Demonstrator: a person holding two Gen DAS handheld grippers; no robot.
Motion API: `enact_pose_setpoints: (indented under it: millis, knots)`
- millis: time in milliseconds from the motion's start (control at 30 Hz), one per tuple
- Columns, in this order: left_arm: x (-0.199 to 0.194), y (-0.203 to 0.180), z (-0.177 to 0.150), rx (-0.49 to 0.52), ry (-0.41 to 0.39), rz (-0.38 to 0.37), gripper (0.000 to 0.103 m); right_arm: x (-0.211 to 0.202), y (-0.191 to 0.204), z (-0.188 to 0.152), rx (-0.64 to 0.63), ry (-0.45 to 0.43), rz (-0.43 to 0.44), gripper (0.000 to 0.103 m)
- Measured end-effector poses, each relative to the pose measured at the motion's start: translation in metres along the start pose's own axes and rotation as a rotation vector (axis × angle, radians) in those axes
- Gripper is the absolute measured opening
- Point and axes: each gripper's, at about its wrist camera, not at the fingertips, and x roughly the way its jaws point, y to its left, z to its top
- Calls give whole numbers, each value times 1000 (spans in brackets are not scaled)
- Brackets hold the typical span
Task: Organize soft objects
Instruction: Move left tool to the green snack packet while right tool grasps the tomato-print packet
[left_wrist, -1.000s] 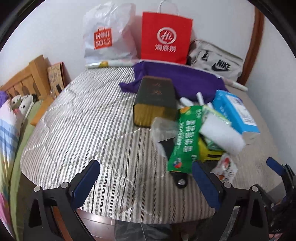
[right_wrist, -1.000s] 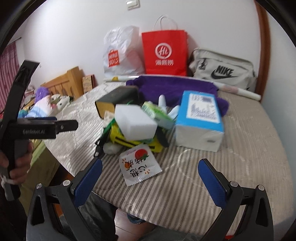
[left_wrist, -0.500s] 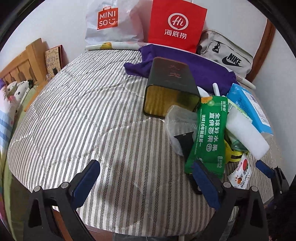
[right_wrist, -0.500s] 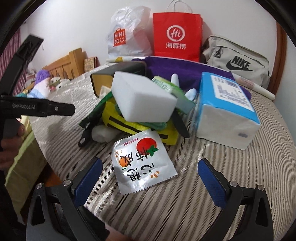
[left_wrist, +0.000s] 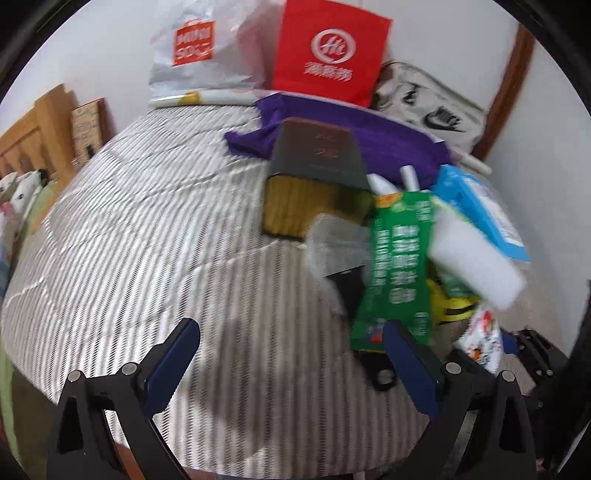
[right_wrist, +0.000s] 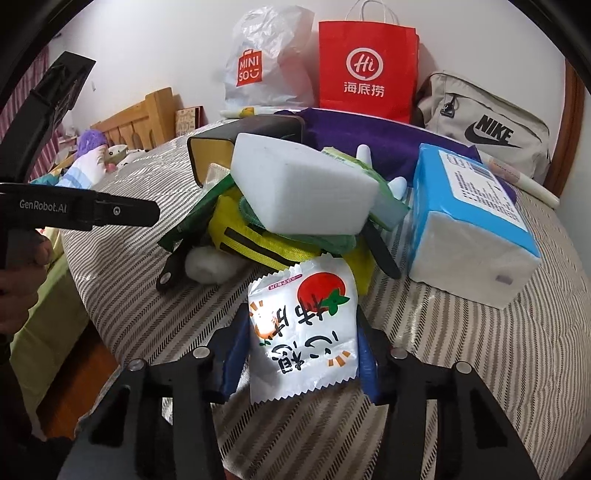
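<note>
A pile of soft things lies on the striped bed (right_wrist: 480, 354): a white sponge block (right_wrist: 299, 192), a yellow pouch (right_wrist: 258, 247), a green packet (left_wrist: 399, 266), a blue tissue pack (right_wrist: 472, 225) and a white snack packet with a tomato print (right_wrist: 303, 328). My right gripper (right_wrist: 299, 354) is shut on the snack packet at the pile's near edge. My left gripper (left_wrist: 291, 362) is open and empty over the bed, left of the pile. It also shows in the right wrist view (right_wrist: 122, 212).
A dark box with a gold inside (left_wrist: 314, 173) lies on its side behind the pile. A purple cloth (right_wrist: 388, 140), a red paper bag (right_wrist: 365, 70), a white Miniso bag (right_wrist: 262, 62) and a Nike bag (right_wrist: 484, 129) stand along the wall. A wooden headboard (left_wrist: 26, 129) is at left.
My right gripper moved forward to the snack packet and closed on it. My left gripper stayed open and shifted a little over the bed.
</note>
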Motion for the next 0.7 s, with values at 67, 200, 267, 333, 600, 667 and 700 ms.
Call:
enact_pose_setpoints:
  millis: [67,200,267,333,600,667,700]
  knots:
    - [-2,-5,2,16,-18,-48,99,-4,-2,0,0,2,-2,50]
    - [-2,-18,8,54,-38,-126,98,-15,-10,-2,8,-8,-8,50]
    - [1,-24,12,68,-32,-163,90,-20,-17,-2,19,-10,-16,51]
    - [7,-27,17,67,-22,-197,89,-24,-25,-3,32,-16,-28,51]
    - [30,-34,29,80,9,-282,58,-31,-59,-7,95,-28,-68,51]
    - [34,-34,29,82,13,-312,50,-30,-65,-9,104,-25,-76,51]
    - [34,-34,29,78,8,-326,44,-29,-68,-10,109,-22,-74,51]
